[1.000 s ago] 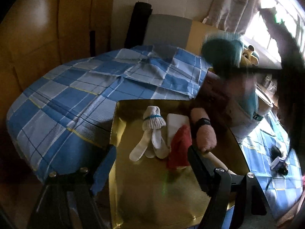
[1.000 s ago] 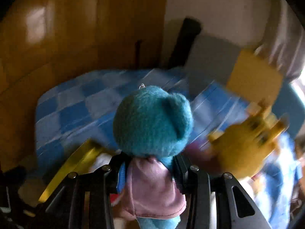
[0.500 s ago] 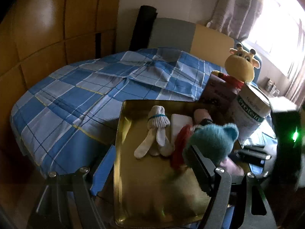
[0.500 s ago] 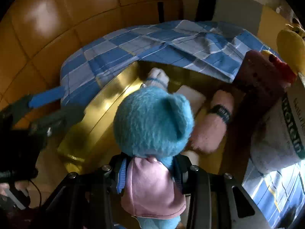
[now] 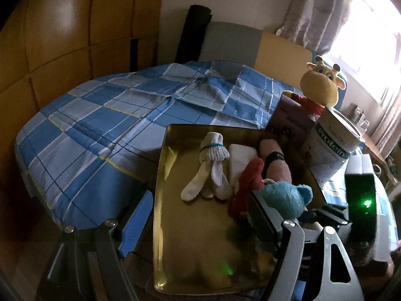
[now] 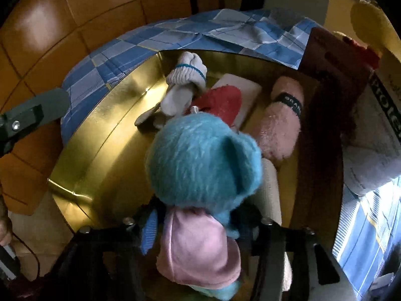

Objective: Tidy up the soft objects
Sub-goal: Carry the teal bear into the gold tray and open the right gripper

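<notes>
The right hand-held gripper (image 6: 200, 228) has the blue teddy (image 6: 200, 160) between its jaws, which are opening, right over the gold tray (image 5: 190, 250). It sits beside the red cloth (image 5: 246, 185), white socks (image 5: 213, 173) and pink roll (image 5: 275, 160). The left hand-held gripper (image 5: 198, 223) hangs spread and empty.

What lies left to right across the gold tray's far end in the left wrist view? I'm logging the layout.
White socks → white pad → pink roll with black band.

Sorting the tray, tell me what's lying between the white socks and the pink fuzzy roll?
A white pad with a red cloth on it, clearest in the right wrist view.
</notes>
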Demonstrator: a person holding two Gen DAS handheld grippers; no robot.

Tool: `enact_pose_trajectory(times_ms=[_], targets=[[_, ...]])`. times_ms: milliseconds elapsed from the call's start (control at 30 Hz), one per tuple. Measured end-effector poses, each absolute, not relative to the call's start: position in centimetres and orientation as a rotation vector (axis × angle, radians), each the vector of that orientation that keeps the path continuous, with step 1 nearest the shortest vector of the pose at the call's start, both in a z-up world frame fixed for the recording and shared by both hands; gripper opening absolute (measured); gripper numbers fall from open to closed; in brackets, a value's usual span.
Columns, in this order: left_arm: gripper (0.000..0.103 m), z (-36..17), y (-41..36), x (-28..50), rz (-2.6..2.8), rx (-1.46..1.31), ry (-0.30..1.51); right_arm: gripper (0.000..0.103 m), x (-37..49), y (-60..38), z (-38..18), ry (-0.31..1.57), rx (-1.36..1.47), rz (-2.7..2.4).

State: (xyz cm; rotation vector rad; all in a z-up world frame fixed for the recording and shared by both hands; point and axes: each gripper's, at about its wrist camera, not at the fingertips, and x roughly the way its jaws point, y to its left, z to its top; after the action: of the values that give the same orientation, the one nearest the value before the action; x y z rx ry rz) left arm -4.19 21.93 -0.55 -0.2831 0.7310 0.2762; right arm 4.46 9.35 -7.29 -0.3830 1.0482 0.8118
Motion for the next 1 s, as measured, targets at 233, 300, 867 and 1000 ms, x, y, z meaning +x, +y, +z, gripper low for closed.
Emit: enact_pose_trajectory(times_ms=[233, 300, 867, 1000], targets=[[0.078, -0.3, 21.2, -4.2, 0.268, -0.251, 0.727, 0.065, 4.1, 7.9, -5.5, 1.003, -0.321, 0.797], [0.078, -0.3, 21.0, -4.3, 0.266, -0.244, 0.729, 0.065, 3.9, 7.3, -5.0, 0.987, -0.308, 0.788], [0.078, 0.0, 18.3, -4.1, 0.204, -0.184, 0.733, 0.065, 3.7, 1.8, -1.4, 0.888, -0.176, 0.712], [0.078, 0.3, 17.4, -4.0, 0.186, -0.159, 0.732, 0.065, 4.3, -0.3, -0.7, 0.874, -0.143, 0.667]])
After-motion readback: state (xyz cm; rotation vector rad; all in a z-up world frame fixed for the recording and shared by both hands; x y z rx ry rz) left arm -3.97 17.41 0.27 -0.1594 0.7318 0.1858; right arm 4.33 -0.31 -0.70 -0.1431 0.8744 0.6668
